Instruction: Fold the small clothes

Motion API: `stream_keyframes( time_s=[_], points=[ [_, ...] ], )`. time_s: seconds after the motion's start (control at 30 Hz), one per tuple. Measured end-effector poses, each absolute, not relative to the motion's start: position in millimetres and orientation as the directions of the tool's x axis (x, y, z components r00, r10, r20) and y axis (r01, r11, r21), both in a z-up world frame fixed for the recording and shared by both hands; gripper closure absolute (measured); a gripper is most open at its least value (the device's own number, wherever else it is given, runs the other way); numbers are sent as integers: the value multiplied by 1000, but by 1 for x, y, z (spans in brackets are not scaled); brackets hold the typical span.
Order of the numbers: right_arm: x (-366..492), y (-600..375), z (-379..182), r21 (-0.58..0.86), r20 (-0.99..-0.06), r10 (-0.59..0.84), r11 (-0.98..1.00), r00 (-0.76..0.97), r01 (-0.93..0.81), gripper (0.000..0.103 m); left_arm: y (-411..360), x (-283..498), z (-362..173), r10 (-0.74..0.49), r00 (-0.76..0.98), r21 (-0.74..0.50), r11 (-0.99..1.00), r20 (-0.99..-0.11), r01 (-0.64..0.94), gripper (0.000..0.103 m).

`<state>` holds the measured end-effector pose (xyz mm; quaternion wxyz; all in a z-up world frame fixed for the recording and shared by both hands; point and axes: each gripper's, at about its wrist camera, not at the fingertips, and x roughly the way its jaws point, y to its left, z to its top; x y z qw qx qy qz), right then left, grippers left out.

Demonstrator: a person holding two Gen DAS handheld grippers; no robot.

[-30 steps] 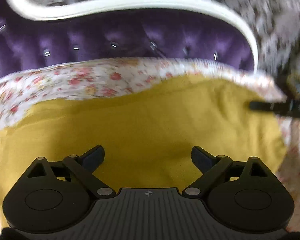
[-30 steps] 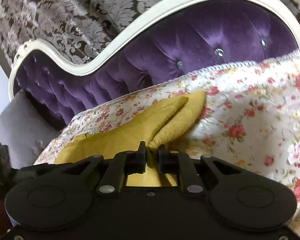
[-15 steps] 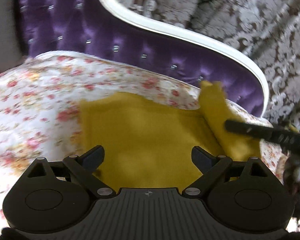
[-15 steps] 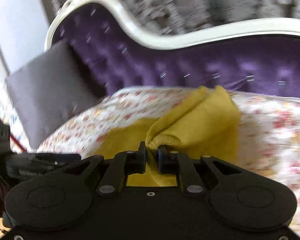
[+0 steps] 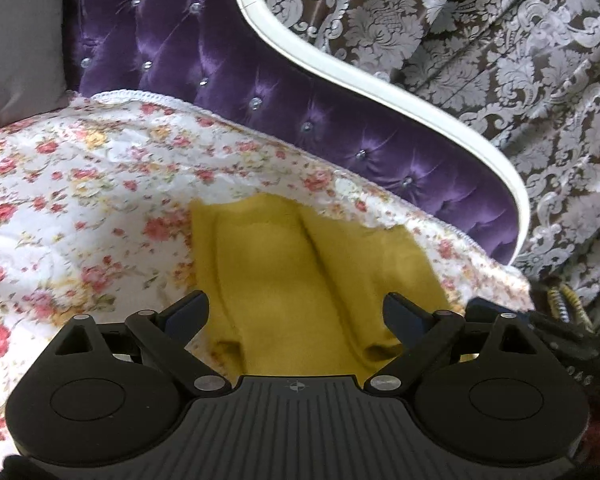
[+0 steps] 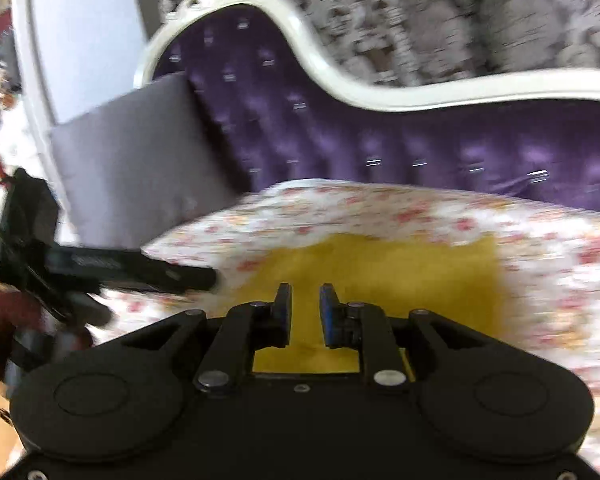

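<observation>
Two grippers hover over one mustard-yellow garment (image 5: 312, 280), which lies folded on the floral bedspread (image 5: 80, 184) near the purple tufted headboard (image 5: 228, 80); the left gripper (image 5: 296, 312) has its jaws spread wide with nothing between them, only cloth lying beneath; the right gripper (image 6: 305, 308) shows a narrow gap that is opening, and no cloth is pinched between its pads. Several risks follow, as I judge it: the top layer sits in soft ridges (two long humps run down its length), so it may spring back or slide once let go; a fingertip pulling away could snag the knit and drag the fold askew; the soft quilt gives little firm backing for pressing a crease. No brand, label or readable writing shows anywhere; the right view is too blurred to tell finer marks.
</observation>
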<state>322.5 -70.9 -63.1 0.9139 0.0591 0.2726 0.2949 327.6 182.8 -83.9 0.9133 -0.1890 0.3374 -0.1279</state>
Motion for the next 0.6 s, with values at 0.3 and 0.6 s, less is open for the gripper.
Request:
stream_keyframes(
  time_s=[0.3,0.6],
  points=[
    [290,-69,-83,44,-508,456,861,731,-506,29,145,357,-84,-446,674,-461,870,-589,173,8],
    [308,-64,-100,8,-532,492,817,689,-577,28,124,398,-114,-503,565,-523,840,-654,143,8]
  ],
)
